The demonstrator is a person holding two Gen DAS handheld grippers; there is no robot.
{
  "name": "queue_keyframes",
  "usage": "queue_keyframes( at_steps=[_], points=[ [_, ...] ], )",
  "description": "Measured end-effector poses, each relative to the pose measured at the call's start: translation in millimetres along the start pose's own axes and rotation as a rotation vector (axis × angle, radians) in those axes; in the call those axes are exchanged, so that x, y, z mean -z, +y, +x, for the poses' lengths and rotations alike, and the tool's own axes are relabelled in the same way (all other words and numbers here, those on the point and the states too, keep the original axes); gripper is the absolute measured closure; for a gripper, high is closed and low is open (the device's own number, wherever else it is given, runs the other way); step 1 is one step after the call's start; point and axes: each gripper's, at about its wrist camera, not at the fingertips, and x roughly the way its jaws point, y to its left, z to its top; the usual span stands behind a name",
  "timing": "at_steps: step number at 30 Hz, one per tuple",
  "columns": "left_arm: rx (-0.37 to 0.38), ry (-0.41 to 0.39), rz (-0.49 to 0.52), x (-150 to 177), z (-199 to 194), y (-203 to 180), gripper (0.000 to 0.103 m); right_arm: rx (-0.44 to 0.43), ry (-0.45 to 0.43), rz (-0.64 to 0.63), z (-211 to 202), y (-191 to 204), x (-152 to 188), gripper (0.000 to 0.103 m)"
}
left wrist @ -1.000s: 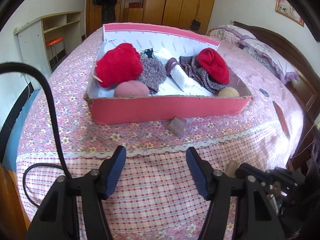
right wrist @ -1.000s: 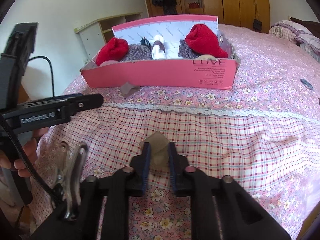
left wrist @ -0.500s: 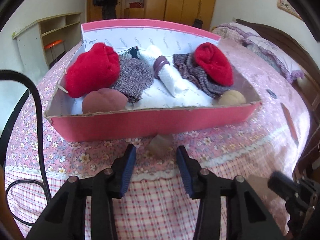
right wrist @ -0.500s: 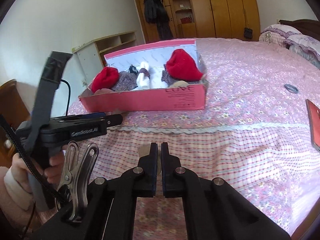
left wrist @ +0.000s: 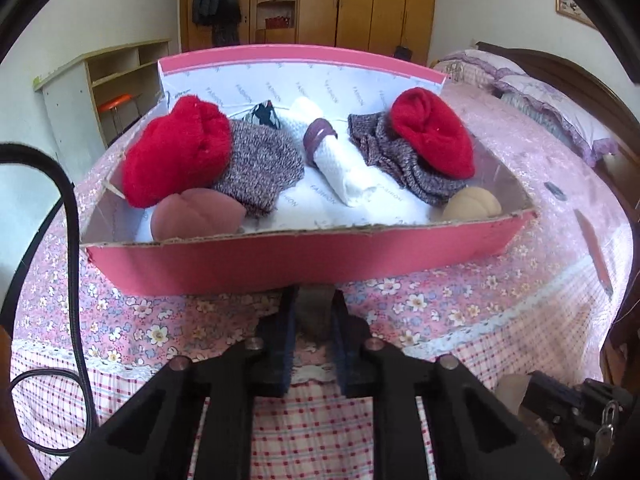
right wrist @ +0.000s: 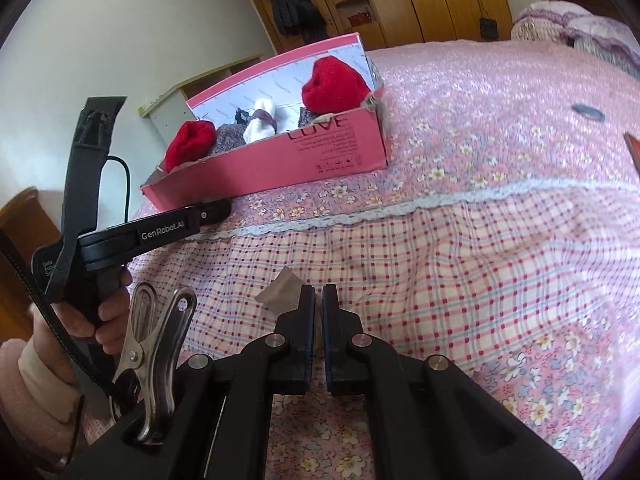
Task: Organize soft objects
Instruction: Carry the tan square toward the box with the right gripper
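Observation:
A pink box (left wrist: 304, 256) on the bed holds two red socks (left wrist: 176, 156), grey knit socks (left wrist: 260, 168), a white roll (left wrist: 344, 168), a pink sponge (left wrist: 198, 216) and a beige sponge (left wrist: 472, 204). My left gripper (left wrist: 314, 312) is shut on a small brownish sponge piece (left wrist: 316, 308) just in front of the box's near wall. My right gripper (right wrist: 318, 304) is shut on a flattened brownish sponge piece (right wrist: 282, 292) above the checked bedspread. The box also shows in the right wrist view (right wrist: 280, 160), with the left gripper's body (right wrist: 160, 232) in front of it.
The flowered bedspread (right wrist: 500, 140) stretches right toward pillows (left wrist: 560, 100). A red flat object (left wrist: 592, 248) and a dark hair tie (right wrist: 586, 110) lie on the bed at right. A shelf unit (left wrist: 100, 92) and wardrobe (left wrist: 360, 4) stand behind. A cable (left wrist: 72, 240) hangs at left.
My left gripper moved forward to the box's front wall and closed on the small sponge piece. My right gripper stayed shut on its piece and swung slightly right.

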Motion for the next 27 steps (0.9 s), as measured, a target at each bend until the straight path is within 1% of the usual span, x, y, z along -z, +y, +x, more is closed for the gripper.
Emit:
queue_keyframes(
  at_steps=[2, 4, 9, 11, 19, 23, 27],
  points=[
    [-0.003, -0.012, 0.007, 1.1, -2.6, -1.4, 0.094, -0.016, -0.001, 0.015, -0.7, -3.9, 0.7, 0.098],
    [0.009, -0.022, -0.006, 1.7, -6.0, 0.1, 0.095, -0.022, 0.001, 0.02, -0.3, -5.0, 0.8, 0.098],
    [0.06, -0.019, -0.066, 4.8, -16.3, 10.3, 0.096, -0.018, 0.0, 0.02, -0.7, -5.3, 0.9, 0.098],
    [0.077, -0.023, -0.074, 7.3, -22.5, 12.7, 0.096, -0.015, 0.0, 0.019, -1.2, -5.6, 0.8, 0.098],
    [0.1, -0.032, -0.046, 13.6, -48.8, 13.0, 0.095, 0.013, -0.007, -0.001, -2.1, 1.1, -0.6, 0.098],
    [0.105, -0.03, -0.043, 18.3, -59.1, 14.5, 0.095, 0.021, -0.038, -0.032, -9.6, 8.7, -1.0, 0.098],
    [0.111, -0.047, -0.026, 20.3, -68.8, 14.6, 0.095, 0.02, -0.068, -0.065, -19.0, 20.0, -2.6, 0.098]
  ],
)
